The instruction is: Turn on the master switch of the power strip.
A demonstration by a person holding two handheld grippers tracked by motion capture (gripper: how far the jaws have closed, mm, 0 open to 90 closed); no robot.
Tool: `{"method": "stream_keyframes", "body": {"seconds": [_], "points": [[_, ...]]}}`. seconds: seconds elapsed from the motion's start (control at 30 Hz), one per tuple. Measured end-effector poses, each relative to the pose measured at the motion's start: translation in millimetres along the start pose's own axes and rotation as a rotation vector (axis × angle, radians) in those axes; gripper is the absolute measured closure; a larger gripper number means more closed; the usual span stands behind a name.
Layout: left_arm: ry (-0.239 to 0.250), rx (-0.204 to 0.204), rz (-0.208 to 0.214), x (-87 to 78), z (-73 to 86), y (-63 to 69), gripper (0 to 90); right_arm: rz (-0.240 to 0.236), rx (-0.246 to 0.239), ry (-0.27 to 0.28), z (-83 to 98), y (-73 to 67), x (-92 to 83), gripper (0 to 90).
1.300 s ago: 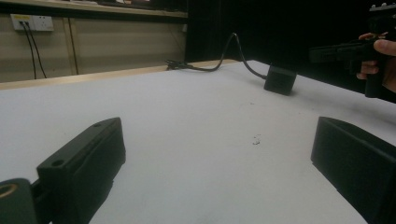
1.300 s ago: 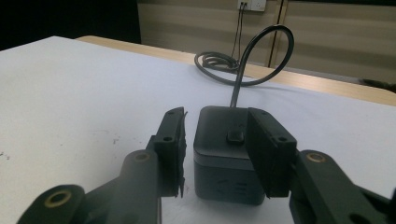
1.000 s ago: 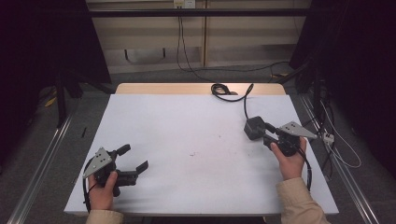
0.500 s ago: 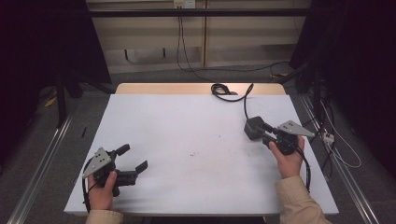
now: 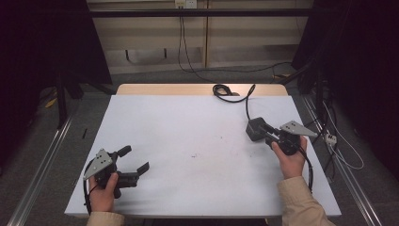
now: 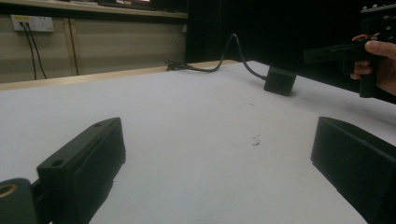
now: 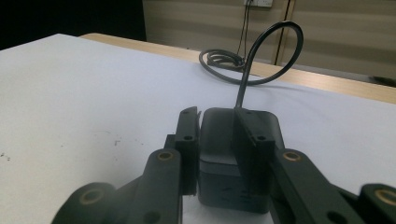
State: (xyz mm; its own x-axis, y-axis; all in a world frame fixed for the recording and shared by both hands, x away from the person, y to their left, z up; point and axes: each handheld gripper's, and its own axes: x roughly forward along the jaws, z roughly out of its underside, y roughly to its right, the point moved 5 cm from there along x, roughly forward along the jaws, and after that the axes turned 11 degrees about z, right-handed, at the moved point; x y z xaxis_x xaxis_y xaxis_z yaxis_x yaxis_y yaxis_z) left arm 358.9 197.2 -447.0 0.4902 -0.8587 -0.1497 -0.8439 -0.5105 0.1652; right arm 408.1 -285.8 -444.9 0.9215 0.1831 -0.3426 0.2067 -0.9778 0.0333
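White table [image 5: 188,141] spreads wide. On its right side, the right gripper [image 5: 261,131] has just been closing its jaws, now pinching the black charger block [image 5: 254,127], whose cable [image 5: 230,92] coils at the far edge. Near left, the left gripper [image 5: 134,160] rests with jaws spread, nothing between them.

A white table top [image 5: 197,136] spans the middle of the high view, with a bare wooden strip [image 5: 164,89] along its far edge. Small dark specks [image 5: 220,139] mark it near the centre. Beyond it, top centre, a wall socket [image 5: 185,4] feeds wires [image 5: 180,42] hanging to the grey floor [image 5: 42,141] (metal rails [image 5: 40,162] run at lower left).
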Motion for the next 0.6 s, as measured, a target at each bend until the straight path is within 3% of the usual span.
{"method": "stream_keyframes", "body": {"seconds": [0.6], "points": [[0.0,0.0,0.001,0.3,0.0,0.0,2.7,0.0,-0.013,-0.014,-0.6,-2.7,6.1,76.2]]}}
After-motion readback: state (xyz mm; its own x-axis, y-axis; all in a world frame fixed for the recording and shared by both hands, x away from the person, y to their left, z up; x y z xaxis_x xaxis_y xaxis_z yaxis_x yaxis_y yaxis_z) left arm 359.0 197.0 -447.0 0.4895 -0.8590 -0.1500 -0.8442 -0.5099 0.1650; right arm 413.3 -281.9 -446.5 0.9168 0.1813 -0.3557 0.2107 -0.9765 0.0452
